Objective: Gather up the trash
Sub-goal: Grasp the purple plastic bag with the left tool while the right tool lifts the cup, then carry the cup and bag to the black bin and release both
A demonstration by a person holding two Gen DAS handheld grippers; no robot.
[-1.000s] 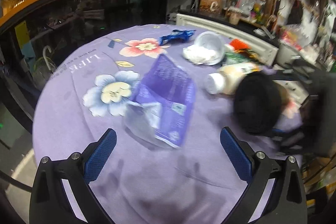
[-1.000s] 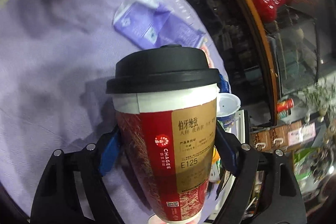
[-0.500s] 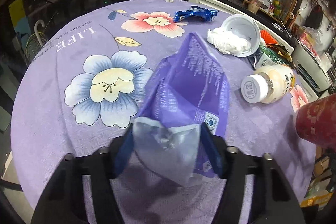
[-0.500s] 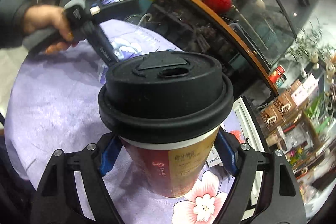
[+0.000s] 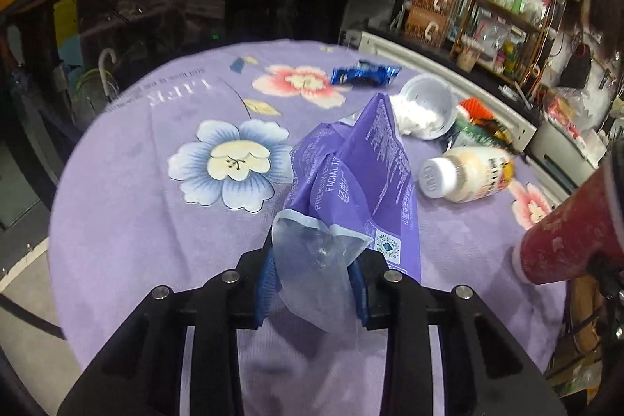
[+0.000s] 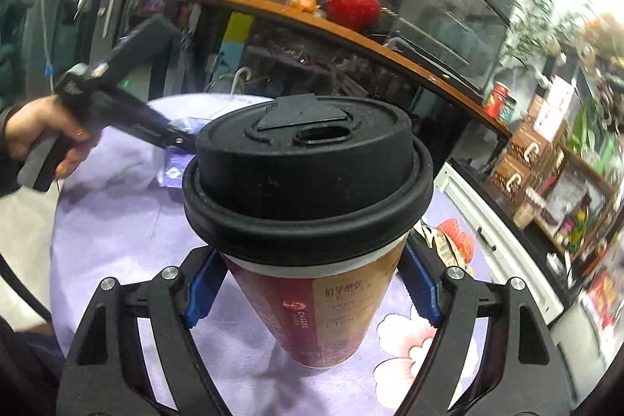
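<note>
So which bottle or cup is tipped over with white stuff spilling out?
The small white cup near the blue wrapper; white tissue spills from its mouth. The capped bottle lies sideways too, but sealed.

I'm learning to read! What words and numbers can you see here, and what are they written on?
"LIFE": on the purple tablecloth, upside down; the small line beside it is too small to read.
"PREMIUM" and "FACIAL TIS...": on the purple tissue pack; its other print is too small.
"CHAGEE": on the paper cup.
"E125": on the cup's gold label, faint; the characters above are blurred.
Print on the bottle cap: too blurred.
</note>
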